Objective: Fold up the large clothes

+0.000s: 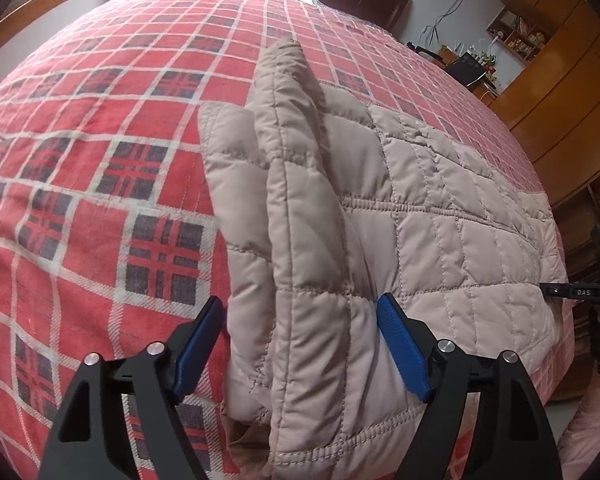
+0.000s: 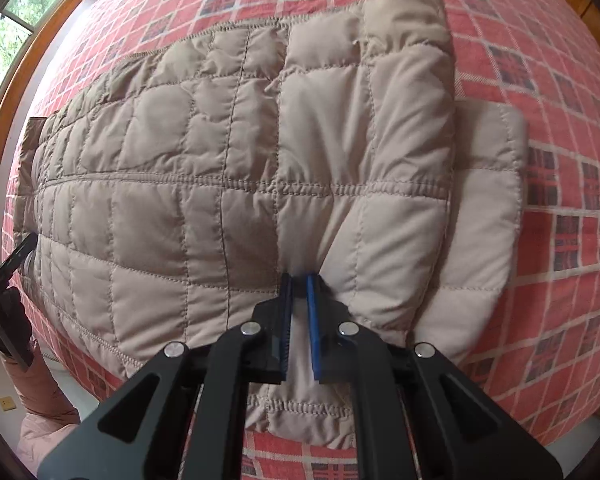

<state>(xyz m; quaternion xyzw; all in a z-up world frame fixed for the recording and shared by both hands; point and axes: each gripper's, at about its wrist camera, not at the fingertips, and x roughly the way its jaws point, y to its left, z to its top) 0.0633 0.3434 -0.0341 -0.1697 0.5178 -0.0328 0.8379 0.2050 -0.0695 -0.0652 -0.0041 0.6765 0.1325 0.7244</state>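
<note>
A beige quilted jacket (image 2: 228, 184) lies spread on a bed covered by a red checked bedspread (image 1: 80, 168), already partly folded, with a sleeve (image 1: 296, 168) laid back over the body. In the left wrist view, the left gripper (image 1: 300, 344) has its blue-padded fingers (image 1: 404, 348) spread wide on either side of a raised ridge of the folded sleeve; they straddle the fabric without pinching it, so this gripper is released, probably positioned to take hold or having just set the fold down. In the right wrist view, the right gripper (image 2: 299, 320) has its fingers (image 2: 313, 320) drawn close together, clenched on a puckered tuck of the jacket near its closest edge; creases radiate from the pinch, which suggests the cloth is held under light tension to keep the layers from sliding. The jacket sits near the edge of the bed, close to the person, whose pink sleeve (image 2: 40, 392) shows at the lower left of the right wrist view. A wooden wardrobe (image 1: 560, 92) stands beyond the bed, and a window (image 2: 8, 40) is off to the side. The fold looks midway: the sleeve is tucked in, but the body is not yet doubled over.
</note>
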